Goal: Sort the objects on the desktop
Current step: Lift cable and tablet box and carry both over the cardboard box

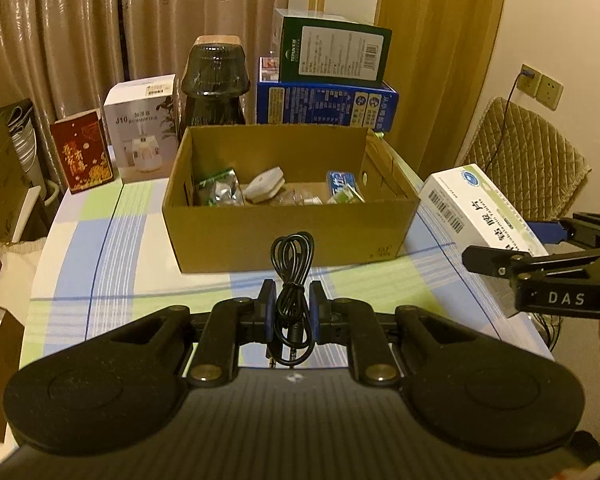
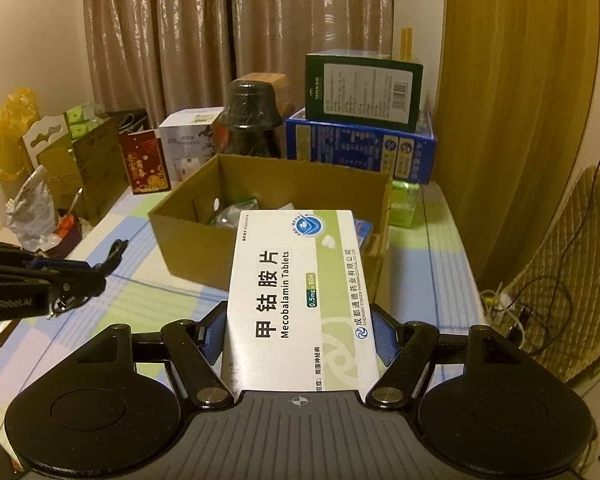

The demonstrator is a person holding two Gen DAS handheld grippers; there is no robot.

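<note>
Checkered desk [image 1: 100, 248] carrying open cardboard box [image 1: 284, 236] before curtains. Left claw [image 1: 292, 308] pinching coiled black cable [image 1: 292, 276] just short of box. Right claw [image 2: 300, 336] gripping white tablet box [image 2: 300, 292] near box's right side.

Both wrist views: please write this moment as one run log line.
left claw: shut on black cable | right claw: shut on tablet box | cardboard box: open, partly filled

Matt corrugated cardboard box [image 1: 284, 236], glossy (shrink-wrapped) dark jar [image 1: 214, 80], checked cloth tablecloth [image 1: 112, 248]
</note>
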